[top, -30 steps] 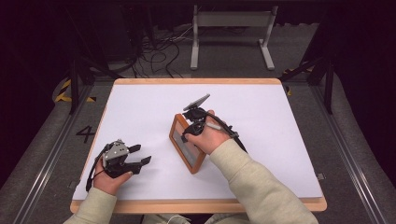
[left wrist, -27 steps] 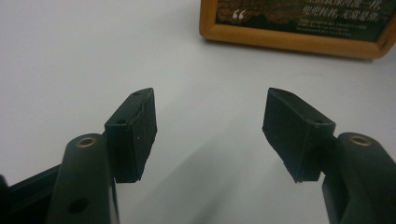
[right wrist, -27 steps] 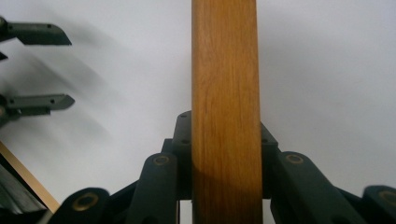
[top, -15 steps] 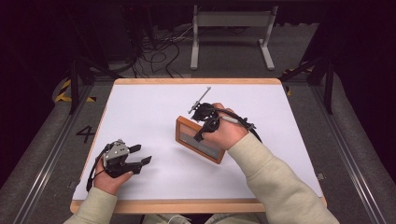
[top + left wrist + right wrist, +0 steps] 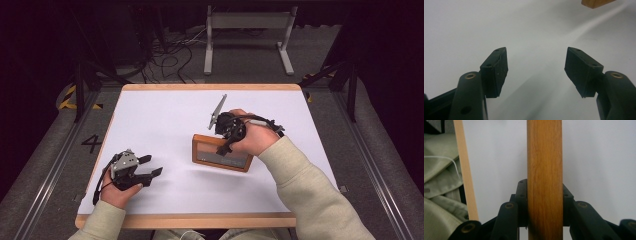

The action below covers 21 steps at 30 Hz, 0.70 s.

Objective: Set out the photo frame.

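Now the right gripper (image 5: 226,146) clamps the wooden frame (image 5: 221,153) by its edge above the desk (image 5: 165,115); the left gripper (image 5: 150,166) stays wide, holding nothing.

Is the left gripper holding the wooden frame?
No, the left gripper has open jaws with nothing between them; the wooden frame sits clamped in the right gripper.

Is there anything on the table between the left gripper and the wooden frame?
Nothing: in the high view, only bare white tabletop lies between the open left gripper and the wooden frame, which the right gripper clamps.
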Each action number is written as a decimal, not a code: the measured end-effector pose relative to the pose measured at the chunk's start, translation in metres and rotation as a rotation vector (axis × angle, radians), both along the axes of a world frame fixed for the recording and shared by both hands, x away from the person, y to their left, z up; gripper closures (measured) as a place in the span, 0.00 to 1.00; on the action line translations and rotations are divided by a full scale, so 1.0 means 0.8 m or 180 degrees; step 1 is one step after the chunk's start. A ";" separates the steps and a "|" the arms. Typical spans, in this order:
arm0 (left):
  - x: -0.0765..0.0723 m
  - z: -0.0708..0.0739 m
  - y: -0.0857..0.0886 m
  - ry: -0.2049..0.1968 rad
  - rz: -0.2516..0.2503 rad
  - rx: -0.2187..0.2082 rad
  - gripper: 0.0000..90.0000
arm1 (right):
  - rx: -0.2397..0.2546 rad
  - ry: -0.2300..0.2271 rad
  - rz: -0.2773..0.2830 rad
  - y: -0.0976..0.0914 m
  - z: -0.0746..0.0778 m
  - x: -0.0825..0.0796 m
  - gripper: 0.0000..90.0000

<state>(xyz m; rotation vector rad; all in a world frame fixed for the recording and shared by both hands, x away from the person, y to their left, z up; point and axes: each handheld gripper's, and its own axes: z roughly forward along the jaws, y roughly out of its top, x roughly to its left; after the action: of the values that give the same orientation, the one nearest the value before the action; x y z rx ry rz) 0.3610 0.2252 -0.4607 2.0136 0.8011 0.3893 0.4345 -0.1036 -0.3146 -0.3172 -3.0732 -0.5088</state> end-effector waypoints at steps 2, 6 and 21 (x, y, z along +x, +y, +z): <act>0.000 0.000 0.000 -0.0004 -0.0005 0.0014 0.39 | -0.0013 0.0032 0.0122 -0.001 -0.002 0.001 0.77; 0.000 0.000 0.001 -0.0006 -0.0005 0.0007 0.39 | -0.0063 0.0069 0.0309 -0.004 -0.008 0.006 0.77; 0.000 0.000 0.000 -0.0007 -0.0007 0.0016 0.39 | -0.0108 0.0200 0.0345 -0.016 -0.038 0.027 0.77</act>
<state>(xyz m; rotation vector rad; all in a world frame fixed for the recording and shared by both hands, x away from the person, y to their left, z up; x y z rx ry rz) 0.3613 0.2252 -0.4607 2.0183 0.7972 0.3926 0.4558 -0.1162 -0.3452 -0.1624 -3.0198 -0.4343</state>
